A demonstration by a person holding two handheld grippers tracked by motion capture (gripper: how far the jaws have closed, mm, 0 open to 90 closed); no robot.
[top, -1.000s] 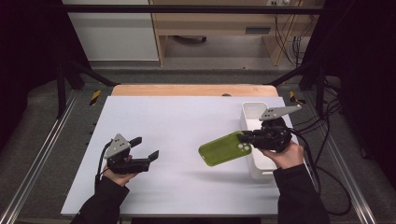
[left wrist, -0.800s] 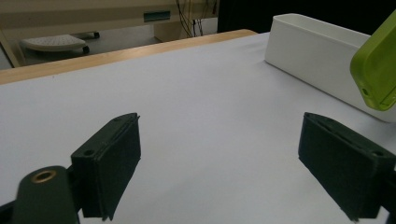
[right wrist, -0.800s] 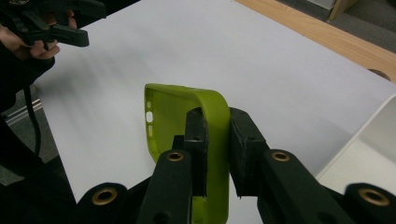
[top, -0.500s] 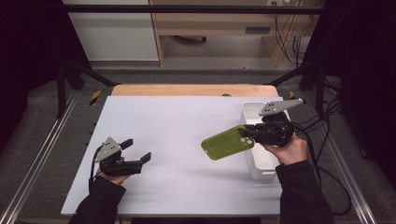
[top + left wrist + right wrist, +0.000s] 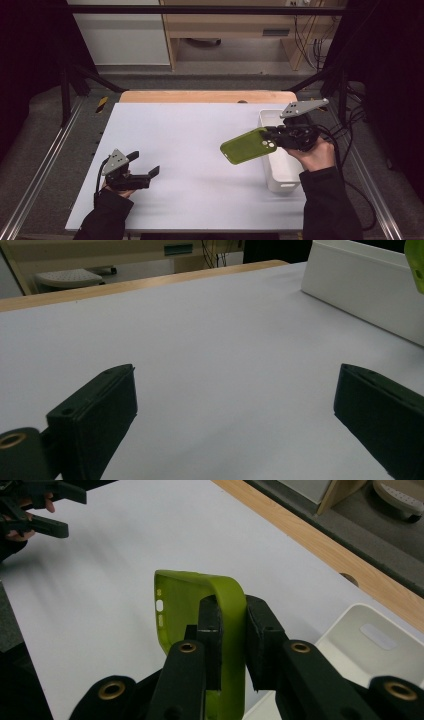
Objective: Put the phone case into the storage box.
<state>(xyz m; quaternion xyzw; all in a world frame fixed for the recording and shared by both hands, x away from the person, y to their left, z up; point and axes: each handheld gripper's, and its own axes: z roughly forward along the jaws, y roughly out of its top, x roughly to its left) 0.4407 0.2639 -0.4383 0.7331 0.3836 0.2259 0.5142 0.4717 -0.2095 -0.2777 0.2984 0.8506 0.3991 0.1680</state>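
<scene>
Over right side of table (image 5: 175, 150), right gripper (image 5: 272, 135) clamps green phone case (image 5: 247, 146) by camera-hole end, held in air beside white bin (image 5: 280, 172). Case's long axis points toward table middle, roughly at left gripper (image 5: 150, 172). That one sits low near front-left edge, jaws wide apart, nothing in them, well apart from case. Right hand obviously nearer. Bin's inside mostly hidden by hand; case's far edge cut off in left gripper view.

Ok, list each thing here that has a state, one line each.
Green phone case: held off the table, clamped at one edge, hollow side seen in the right gripper view.
White bin: upright on the table, open-topped.
Right tool: shut on the case.
Left tool: open, holding nothing, low over the table.
</scene>
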